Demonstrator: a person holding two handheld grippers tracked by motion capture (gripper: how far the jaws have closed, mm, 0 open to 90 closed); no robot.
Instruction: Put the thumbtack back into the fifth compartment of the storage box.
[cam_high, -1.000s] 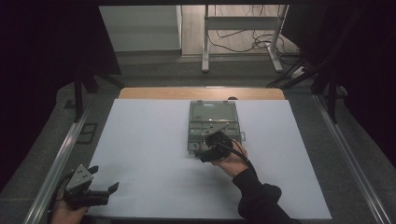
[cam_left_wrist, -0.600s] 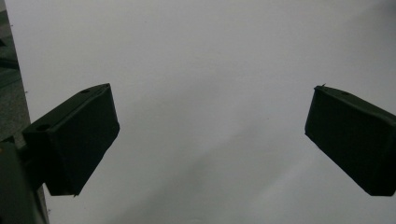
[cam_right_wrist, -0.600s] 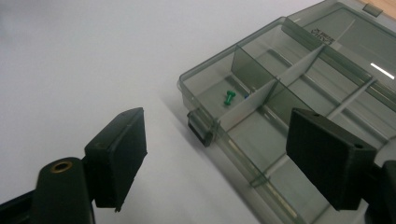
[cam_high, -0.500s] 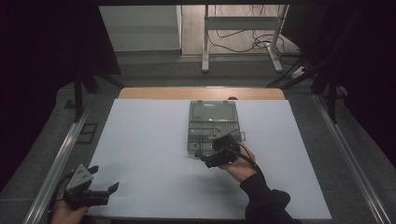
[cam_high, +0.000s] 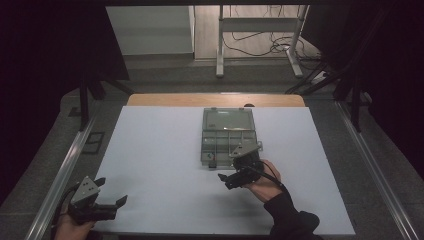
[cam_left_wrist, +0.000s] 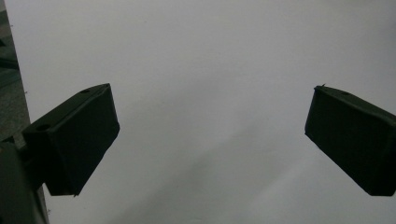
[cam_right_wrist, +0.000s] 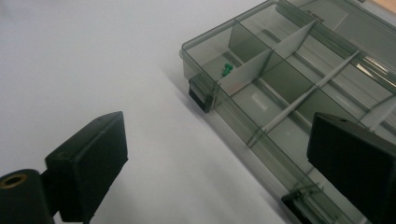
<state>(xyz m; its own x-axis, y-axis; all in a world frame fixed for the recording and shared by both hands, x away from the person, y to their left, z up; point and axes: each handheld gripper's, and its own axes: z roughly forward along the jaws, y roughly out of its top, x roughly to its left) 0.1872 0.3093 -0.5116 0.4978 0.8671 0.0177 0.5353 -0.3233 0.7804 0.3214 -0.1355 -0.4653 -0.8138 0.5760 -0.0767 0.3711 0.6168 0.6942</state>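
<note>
The box (cam_high: 227, 136) lies just beyond the right tongs (cam_high: 231, 180), whose jaws have just been opening, empty; left tongs (cam_high: 111, 202) apart, far off.

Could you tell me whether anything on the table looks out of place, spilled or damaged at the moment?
Nothing stands out. The compartment box lies open and square on the white mat, a small green piece sits inside a corner compartment, and nothing is spilled.
</note>
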